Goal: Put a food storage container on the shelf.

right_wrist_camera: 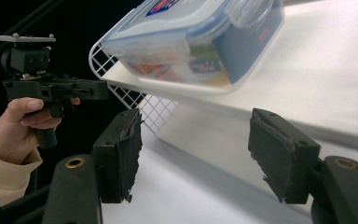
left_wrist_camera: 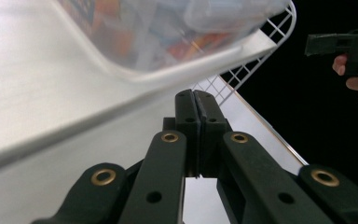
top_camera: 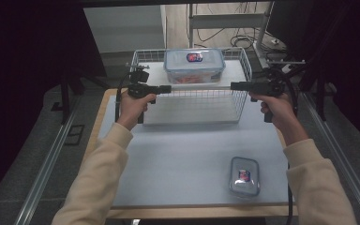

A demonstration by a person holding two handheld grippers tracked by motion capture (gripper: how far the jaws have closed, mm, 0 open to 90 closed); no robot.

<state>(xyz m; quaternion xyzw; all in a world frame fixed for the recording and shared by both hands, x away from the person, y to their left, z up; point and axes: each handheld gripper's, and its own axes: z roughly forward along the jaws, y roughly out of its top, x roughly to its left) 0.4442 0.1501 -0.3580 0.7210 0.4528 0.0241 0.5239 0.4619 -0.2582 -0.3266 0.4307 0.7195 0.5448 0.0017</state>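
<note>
At the left side of the wire basket (top_camera: 243, 101) the left gripper (top_camera: 168, 88) is held level, pointing inward at the basket's near rim, its jaws pressed together with nothing between them; inside the basket, toward the back, sits a large clear box (top_camera: 194, 65) with a blue-edged lid; at the basket's right side the right gripper (top_camera: 233, 86) points inward, its jaws standing apart and empty, the box lying beyond them; nearer the person, on the right of the table (top_camera: 178, 159), lies a small lidded box (top_camera: 244, 176), well apart from both grippers.
</note>
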